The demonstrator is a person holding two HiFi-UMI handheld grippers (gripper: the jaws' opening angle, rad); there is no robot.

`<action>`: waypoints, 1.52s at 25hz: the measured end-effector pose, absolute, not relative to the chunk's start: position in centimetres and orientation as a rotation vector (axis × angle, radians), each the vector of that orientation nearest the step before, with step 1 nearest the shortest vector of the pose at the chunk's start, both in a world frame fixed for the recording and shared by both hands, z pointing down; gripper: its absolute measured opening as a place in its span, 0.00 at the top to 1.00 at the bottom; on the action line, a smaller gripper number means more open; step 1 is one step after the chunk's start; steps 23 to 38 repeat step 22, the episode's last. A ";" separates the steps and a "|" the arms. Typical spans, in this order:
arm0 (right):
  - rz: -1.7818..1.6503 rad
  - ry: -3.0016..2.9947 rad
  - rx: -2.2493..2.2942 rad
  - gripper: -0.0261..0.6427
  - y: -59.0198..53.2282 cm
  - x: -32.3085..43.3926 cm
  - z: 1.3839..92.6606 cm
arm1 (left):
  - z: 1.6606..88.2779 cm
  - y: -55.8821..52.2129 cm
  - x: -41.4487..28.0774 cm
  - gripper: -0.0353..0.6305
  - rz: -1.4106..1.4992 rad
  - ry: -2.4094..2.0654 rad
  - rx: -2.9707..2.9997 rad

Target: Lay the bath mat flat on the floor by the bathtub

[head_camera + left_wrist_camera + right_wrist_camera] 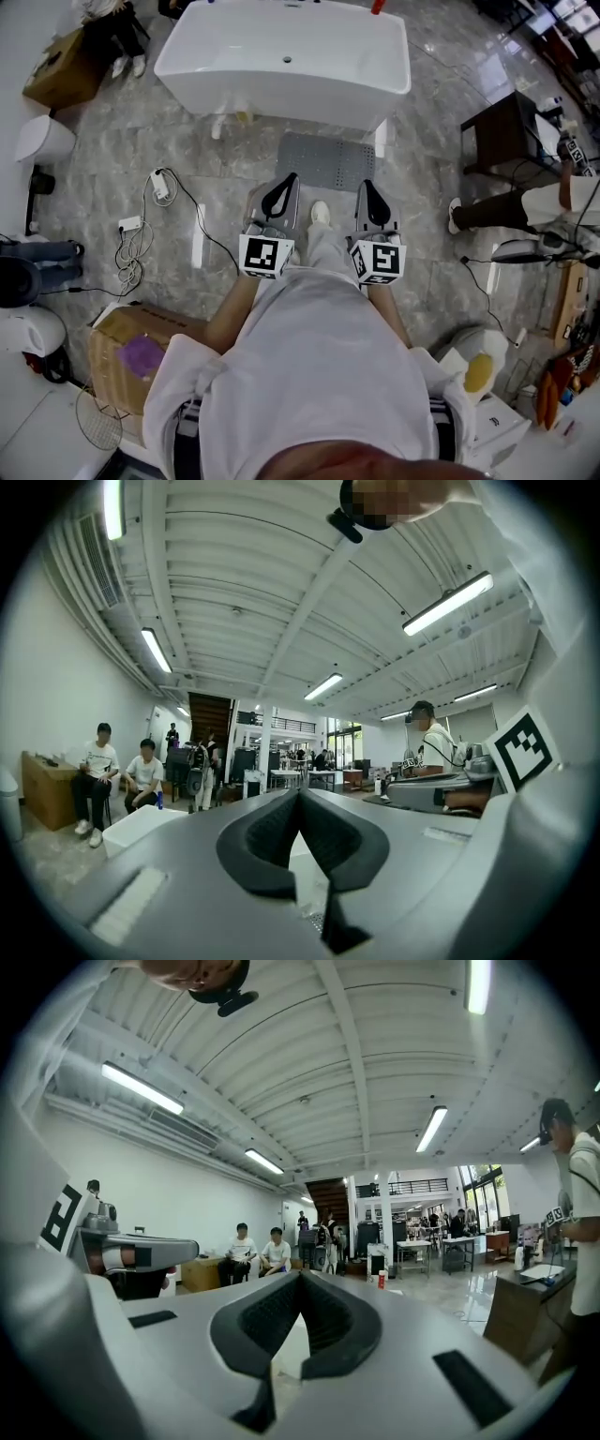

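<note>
The grey bath mat (323, 159) lies spread flat on the marble floor, right in front of the white bathtub (281, 66). Both grippers are held close to my body, above the mat's near edge and apart from it. My left gripper (290, 177) is shut with nothing in it, its black jaws meeting at the tip (300, 792). My right gripper (367, 184) is likewise shut and empty (300, 1274). Both gripper views look out level across the room, so the mat does not show in them. My white shoe (321, 214) stands between the two grippers.
A power strip with tangled cables (141, 225) lies on the floor to the left. A cardboard box (131, 352) stands near left. A dark side table (502, 131) and another person's leg (497, 211) are at the right. Two people sit far off (117, 775).
</note>
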State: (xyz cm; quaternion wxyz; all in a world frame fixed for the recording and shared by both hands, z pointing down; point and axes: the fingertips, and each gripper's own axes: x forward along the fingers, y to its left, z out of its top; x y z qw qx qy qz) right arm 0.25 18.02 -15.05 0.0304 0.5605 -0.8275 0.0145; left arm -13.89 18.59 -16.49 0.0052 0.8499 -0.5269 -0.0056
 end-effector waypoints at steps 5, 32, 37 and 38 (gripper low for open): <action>0.018 -2.574 1.738 0.97 18.8 0.2 -15.5 | -15.3 18.5 -13.9 0.95 0.062 -1.670 2.670; 0.011 -2.593 1.693 0.97 17.1 -1.5 -14.7 | -13.6 16.7 -12.9 0.95 0.135 -1.618 2.700; 0.011 -2.593 1.693 0.97 17.1 -1.5 -14.7 | -13.6 16.7 -12.9 0.95 0.135 -1.618 2.700; 0.011 -2.593 1.693 0.97 17.1 -1.5 -14.7 | -13.6 16.7 -12.9 0.95 0.135 -1.618 2.700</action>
